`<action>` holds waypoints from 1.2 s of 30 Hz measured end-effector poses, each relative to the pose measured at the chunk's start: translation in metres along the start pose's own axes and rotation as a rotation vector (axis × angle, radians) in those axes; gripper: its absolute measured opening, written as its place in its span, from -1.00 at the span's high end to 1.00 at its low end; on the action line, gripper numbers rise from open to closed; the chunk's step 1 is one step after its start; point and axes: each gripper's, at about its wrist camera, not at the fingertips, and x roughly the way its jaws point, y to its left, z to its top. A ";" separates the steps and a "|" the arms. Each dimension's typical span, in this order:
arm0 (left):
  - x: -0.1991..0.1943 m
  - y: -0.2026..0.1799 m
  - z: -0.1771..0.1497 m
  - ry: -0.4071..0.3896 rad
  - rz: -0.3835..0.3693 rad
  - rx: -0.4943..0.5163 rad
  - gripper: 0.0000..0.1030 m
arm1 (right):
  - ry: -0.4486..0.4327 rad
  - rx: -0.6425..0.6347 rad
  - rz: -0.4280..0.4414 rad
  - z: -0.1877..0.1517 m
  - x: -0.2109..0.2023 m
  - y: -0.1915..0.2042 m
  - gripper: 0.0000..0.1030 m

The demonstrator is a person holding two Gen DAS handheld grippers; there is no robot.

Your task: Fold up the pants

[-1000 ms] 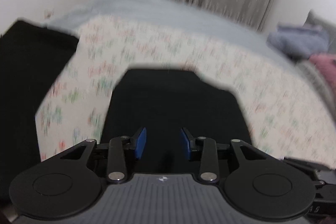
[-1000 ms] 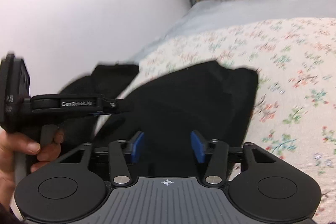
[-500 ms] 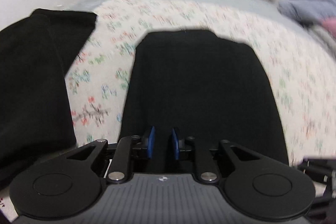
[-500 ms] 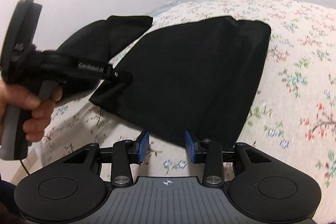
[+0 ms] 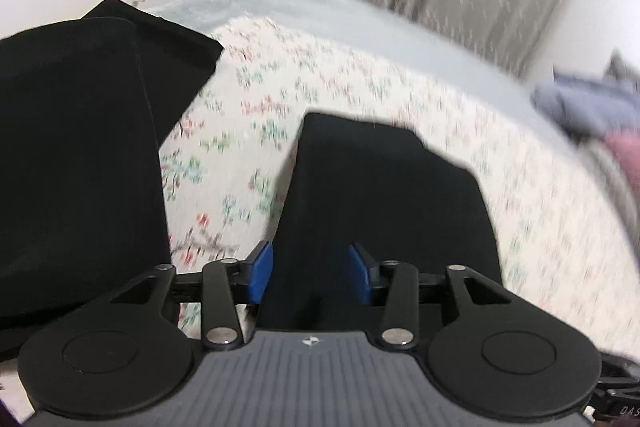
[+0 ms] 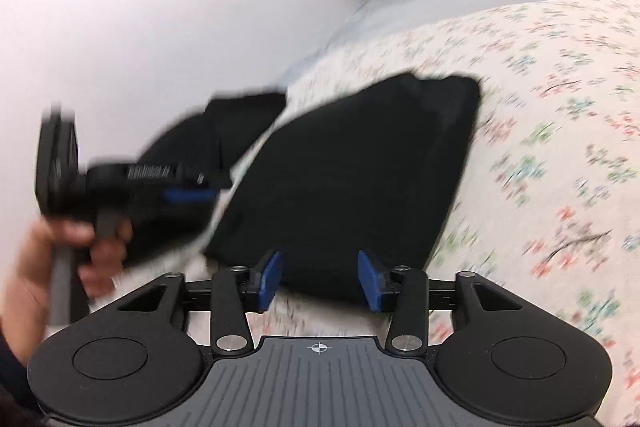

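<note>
The black pants (image 5: 384,203) lie folded into a compact rectangle on the floral bedspread (image 5: 400,95); the fold looks done. Left gripper (image 5: 310,277) and right gripper (image 6: 319,281) are both opening, nothing pinched between their jaws. Next likely calls for shifting the bundle beside the other black garment (image 5: 76,147)

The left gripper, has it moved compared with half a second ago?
Yes. In the left wrist view the left gripper has shifted toward the left edge of the folded black pants: its left pad now overhangs the floral sheet, and its jaws are opening.
</note>
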 end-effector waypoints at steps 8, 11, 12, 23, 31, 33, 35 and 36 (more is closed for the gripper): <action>0.039 -0.009 0.019 0.011 0.015 -0.026 -0.48 | -0.022 0.222 0.007 0.022 0.001 -0.063 -0.07; 0.047 -0.001 0.020 0.036 0.038 -0.059 -0.48 | -0.009 0.323 0.039 0.023 0.019 -0.082 -0.07; 0.048 0.004 0.019 0.045 0.021 -0.084 -0.48 | -0.007 0.355 0.050 0.023 0.026 -0.087 -0.07; 0.075 0.036 0.018 0.104 -0.168 -0.282 -0.61 | -0.055 0.434 0.084 0.020 0.050 -0.107 0.02; 0.083 0.033 0.015 0.125 -0.248 -0.303 -0.65 | -0.052 0.485 0.128 0.025 0.067 -0.116 0.09; 0.084 0.034 0.016 0.129 -0.256 -0.307 -0.66 | -0.045 0.483 0.129 0.027 0.071 -0.117 0.12; 0.084 0.035 0.016 0.135 -0.254 -0.296 -0.67 | -0.040 0.478 0.129 0.029 0.074 -0.116 0.12; 0.085 0.034 0.016 0.137 -0.252 -0.282 -0.67 | -0.040 0.477 0.131 0.029 0.075 -0.116 0.13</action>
